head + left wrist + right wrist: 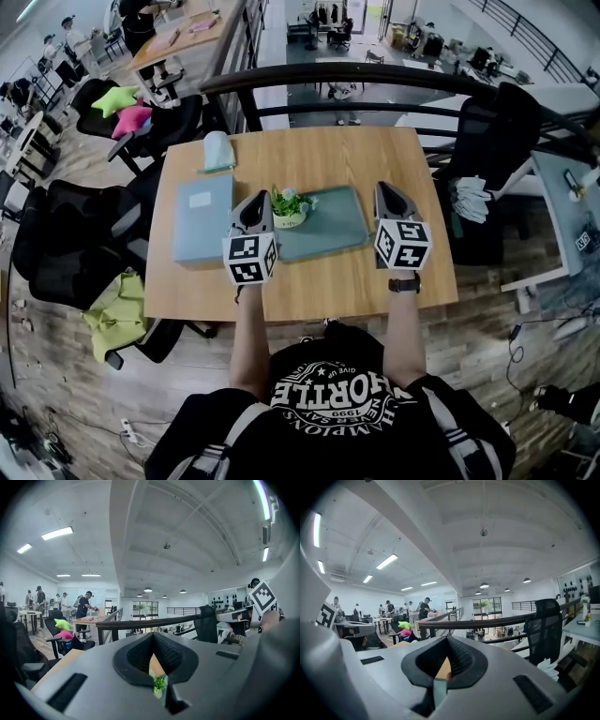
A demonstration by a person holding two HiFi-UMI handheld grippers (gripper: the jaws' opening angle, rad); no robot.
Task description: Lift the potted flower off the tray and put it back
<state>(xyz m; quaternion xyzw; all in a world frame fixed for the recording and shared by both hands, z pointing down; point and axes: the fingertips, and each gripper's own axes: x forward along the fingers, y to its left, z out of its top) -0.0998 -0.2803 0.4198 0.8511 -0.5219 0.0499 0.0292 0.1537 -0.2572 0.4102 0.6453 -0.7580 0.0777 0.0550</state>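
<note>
Wooden desk (309, 159) carries a teal tray (333, 220) at its middle. The pot (289, 211) stands upright on the tray, at its far left corner, flower intact.

My left gripper (255, 202) hovers just beside the pot, at the tray's left edge. Its jaws are pressed together on nothing, and the pot shows below them in the left gripper view.

My right gripper (384, 192) hangs at the tray's right edge, jaws likewise pressed together and empty.

A blue folder (202, 220) lies along the desk's left edge. A pale cloth (217, 150) lies near the far left corner.
</note>
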